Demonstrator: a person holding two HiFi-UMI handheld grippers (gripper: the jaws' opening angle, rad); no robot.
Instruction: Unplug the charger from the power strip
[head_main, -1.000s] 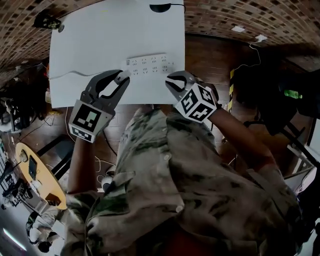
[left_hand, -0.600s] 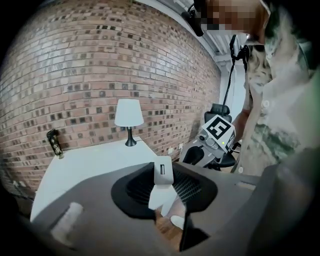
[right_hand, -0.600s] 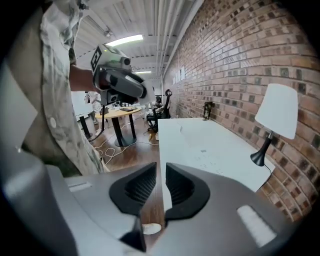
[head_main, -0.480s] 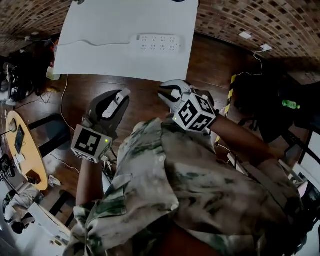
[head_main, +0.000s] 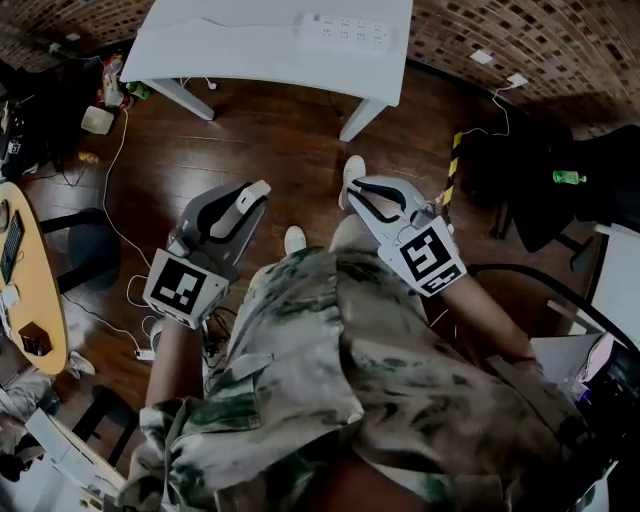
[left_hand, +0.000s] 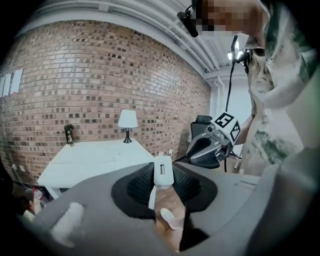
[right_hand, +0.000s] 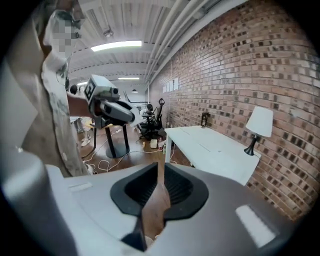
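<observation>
The white power strip (head_main: 345, 32) lies on the white table (head_main: 230, 45) at the top of the head view, far from both grippers. My left gripper (head_main: 256, 192) is over the wooden floor, close to the person's body, shut on a small white charger (head_main: 243, 207). In the left gripper view the charger (left_hand: 163, 172) sits upright between the jaw tips. My right gripper (head_main: 356, 190) is beside it on the right, also over the floor. Its jaws are shut, with only a thin slit between them and nothing in it.
White cables (head_main: 120, 180) trail over the wooden floor left of the table. A round wooden table (head_main: 25, 290) stands at the left edge and dark bags and chairs (head_main: 530, 170) at the right. A lamp (left_hand: 127, 122) stands at the table's far end against a brick wall.
Both grippers have drawn back from the table to over the floor near the person. The table and power strip have slid to the top of the view. The left still holds the charger.
</observation>
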